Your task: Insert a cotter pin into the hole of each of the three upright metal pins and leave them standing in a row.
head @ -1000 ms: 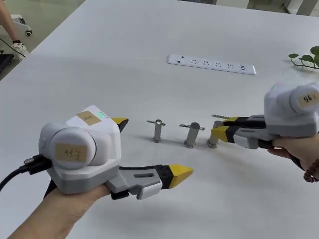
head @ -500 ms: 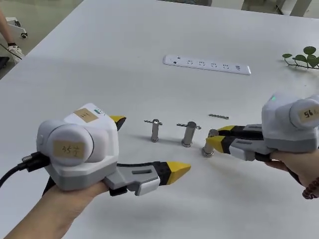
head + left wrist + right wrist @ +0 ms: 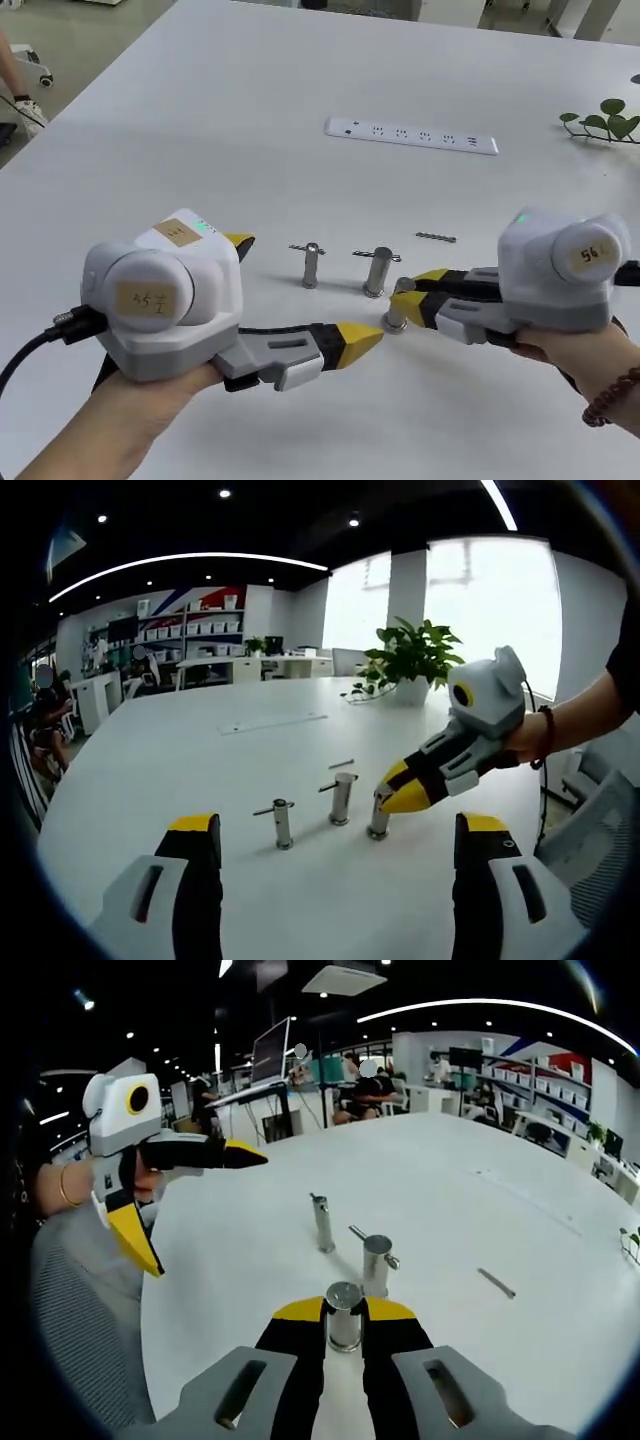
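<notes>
While the right claw [image 3: 343, 1308] clamps the bare metal pin [image 3: 343, 1332] just beside its pinned neighbour [image 3: 376, 1260], a tilt might topple both; left claw [image 3: 337, 832] gapes, loose cotter pin [image 3: 436, 237] lies beyond on the tabletop [image 3: 200, 120]

Grips nearest metal pin [image 3: 344, 1326] between yellow tips of right hand-held gripper [image 3: 344, 1309]. Beyond, upright on white bench [image 3: 440, 1175]: middle metal pin [image 3: 376, 1263] and far metal pin [image 3: 323, 1226], with crosswise cotter pins [image 3: 357, 1231] through both. Right of these, loose cotter pin [image 3: 496, 1282] lying flat. Upper left, left hand-held gripper [image 3: 208, 1214], jaws spread wide.
</notes>
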Available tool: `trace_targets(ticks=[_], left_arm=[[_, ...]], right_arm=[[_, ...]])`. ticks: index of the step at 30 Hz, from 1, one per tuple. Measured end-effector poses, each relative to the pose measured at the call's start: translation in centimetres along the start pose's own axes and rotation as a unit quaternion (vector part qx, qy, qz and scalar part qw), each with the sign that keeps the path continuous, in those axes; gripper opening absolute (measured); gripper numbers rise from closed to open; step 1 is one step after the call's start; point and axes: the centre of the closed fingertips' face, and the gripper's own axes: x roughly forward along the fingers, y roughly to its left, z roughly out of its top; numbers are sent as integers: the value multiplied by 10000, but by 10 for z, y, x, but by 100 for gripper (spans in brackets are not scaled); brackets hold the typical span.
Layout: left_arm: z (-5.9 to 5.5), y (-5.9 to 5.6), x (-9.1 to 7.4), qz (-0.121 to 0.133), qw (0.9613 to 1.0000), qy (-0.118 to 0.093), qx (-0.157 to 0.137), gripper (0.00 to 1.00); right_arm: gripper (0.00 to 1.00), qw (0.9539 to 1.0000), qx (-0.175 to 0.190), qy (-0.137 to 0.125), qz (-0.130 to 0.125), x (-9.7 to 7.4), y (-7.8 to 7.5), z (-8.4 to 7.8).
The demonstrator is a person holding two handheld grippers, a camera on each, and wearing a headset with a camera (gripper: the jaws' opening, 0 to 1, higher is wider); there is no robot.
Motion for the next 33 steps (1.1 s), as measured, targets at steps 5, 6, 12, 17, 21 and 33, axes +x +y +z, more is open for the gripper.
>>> trace_targets(ticks=[5, 6, 12, 17, 21, 33], left_arm=[[0, -1, 0, -5, 10000, 4, 15, 96], [0, -1, -1, -6, 10000, 8, 21, 96], [0, -1, 0, -5, 10000, 21, 13, 96], [0, -1, 0, 4, 10000, 38, 39, 96], [0, 0, 0, 13, 10000, 34, 46, 96], [3, -2, -1, -10, 10000, 6, 46, 96]], right_arm=[[7, 10000, 14, -33, -1, 2, 2, -1], [7, 10000, 9, -15, 1, 2, 2, -3], [7, 10000, -5, -39, -42, 2, 2, -4], [8, 9999, -86, -59, -126, 2, 3, -6], [8, 9998, -54, -89, -161, 2, 2, -5], [17, 9996, 254, -72, -52, -3, 6, -4]])
